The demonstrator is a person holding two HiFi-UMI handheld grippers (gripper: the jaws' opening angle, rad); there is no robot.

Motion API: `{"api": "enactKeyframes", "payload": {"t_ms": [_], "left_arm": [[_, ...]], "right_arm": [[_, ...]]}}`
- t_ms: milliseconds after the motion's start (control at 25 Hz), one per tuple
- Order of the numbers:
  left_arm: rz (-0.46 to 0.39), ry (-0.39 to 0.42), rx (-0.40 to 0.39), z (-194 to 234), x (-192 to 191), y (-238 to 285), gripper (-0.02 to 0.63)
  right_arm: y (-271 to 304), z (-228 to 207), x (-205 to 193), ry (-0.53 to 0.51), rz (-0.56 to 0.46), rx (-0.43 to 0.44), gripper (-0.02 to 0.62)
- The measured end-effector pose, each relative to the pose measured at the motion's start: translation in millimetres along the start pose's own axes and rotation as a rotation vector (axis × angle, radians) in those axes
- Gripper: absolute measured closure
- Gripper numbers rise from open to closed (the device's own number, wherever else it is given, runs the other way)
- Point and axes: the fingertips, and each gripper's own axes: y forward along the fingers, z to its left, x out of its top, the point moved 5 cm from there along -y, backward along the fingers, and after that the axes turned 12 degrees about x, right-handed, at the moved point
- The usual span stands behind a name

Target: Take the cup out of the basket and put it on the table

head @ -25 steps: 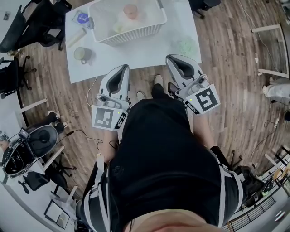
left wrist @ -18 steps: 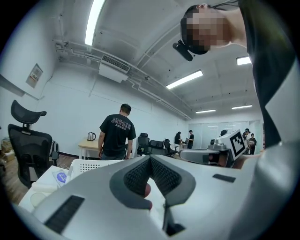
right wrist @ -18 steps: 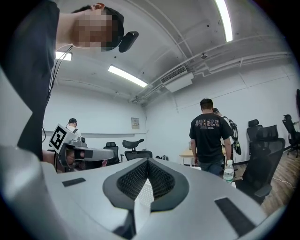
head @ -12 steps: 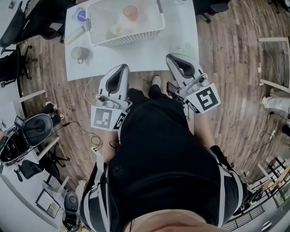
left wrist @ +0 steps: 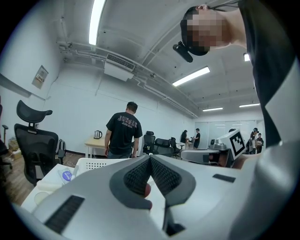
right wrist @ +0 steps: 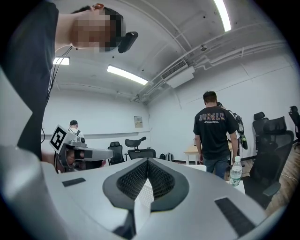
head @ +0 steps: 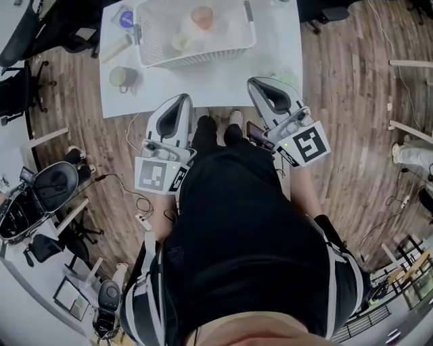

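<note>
Our left gripper (head: 180, 99) and right gripper (head: 256, 83) both have jaws pressed together, holding nothing. The small pink cup (head: 201, 15) sits in the white plastic basket (head: 203, 54) at twelve o'clock on the white worktop (head: 216, 84). Reaching in with shut jaws could tip it over.

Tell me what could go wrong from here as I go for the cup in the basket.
Both the left claw and the right claw are shut; reaching in that way could knock the pink cup over. A pale item near it in the basket may get bumped or grabbed instead.
</note>
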Motion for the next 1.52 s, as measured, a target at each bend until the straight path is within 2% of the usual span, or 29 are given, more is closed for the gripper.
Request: {"api": "enactKeyframes", "payload": {"t_ms": [440, 840, 1520], "left_arm": [[-0.027, 0.022, -0.141, 48, 20, 27, 0.586], [0.006, 0.036, -0.213, 90, 15, 37, 0.586], [0.016, -0.001, -0.197, 88, 8, 57, 0.586]], "right_arm": [[39, 5, 15, -0.032, -0.012, -0.133, 0.575], [83, 9, 15, -0.06, 0.012, -0.19, 0.575], [98, -6, 10, -0.053, 0.06, -0.134, 0.575]]}}
